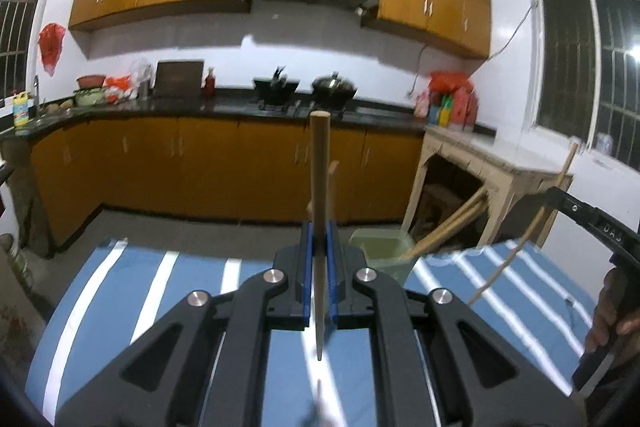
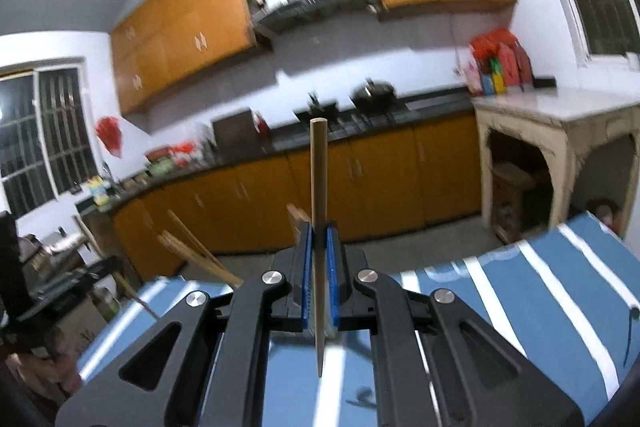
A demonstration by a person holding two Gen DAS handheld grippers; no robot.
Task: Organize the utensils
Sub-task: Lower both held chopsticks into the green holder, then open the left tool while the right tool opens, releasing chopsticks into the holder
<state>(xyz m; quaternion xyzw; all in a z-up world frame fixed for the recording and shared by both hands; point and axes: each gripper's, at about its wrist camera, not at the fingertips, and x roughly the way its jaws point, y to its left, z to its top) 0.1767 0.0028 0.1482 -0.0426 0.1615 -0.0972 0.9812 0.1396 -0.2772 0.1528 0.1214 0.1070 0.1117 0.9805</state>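
My left gripper (image 1: pixel 319 227) is shut on a wooden chopstick (image 1: pixel 319 167) that stands upright between the blue pads, above the blue-and-white striped tablecloth (image 1: pixel 160 291). Just right of it, a pale green container (image 1: pixel 378 247) holds several wooden sticks (image 1: pixel 444 231) leaning right. At the right edge a hand holds the right gripper's black body (image 1: pixel 592 223), with a thin stick (image 1: pixel 520 239) across it. In the right wrist view my right gripper (image 2: pixel 319 227) is likewise shut on an upright wooden chopstick (image 2: pixel 319 167). Leaning sticks (image 2: pixel 192 251) show to its left; their container is hidden.
The tablecloth's far edge (image 1: pixel 200 247) drops to a grey floor. Beyond it runs a dark kitchen counter (image 1: pixel 240 107) with woks and orange cabinets. A pale stone side table (image 2: pixel 560 115) stands at the right. The other gripper's body (image 2: pixel 24 267) sits at the left edge.
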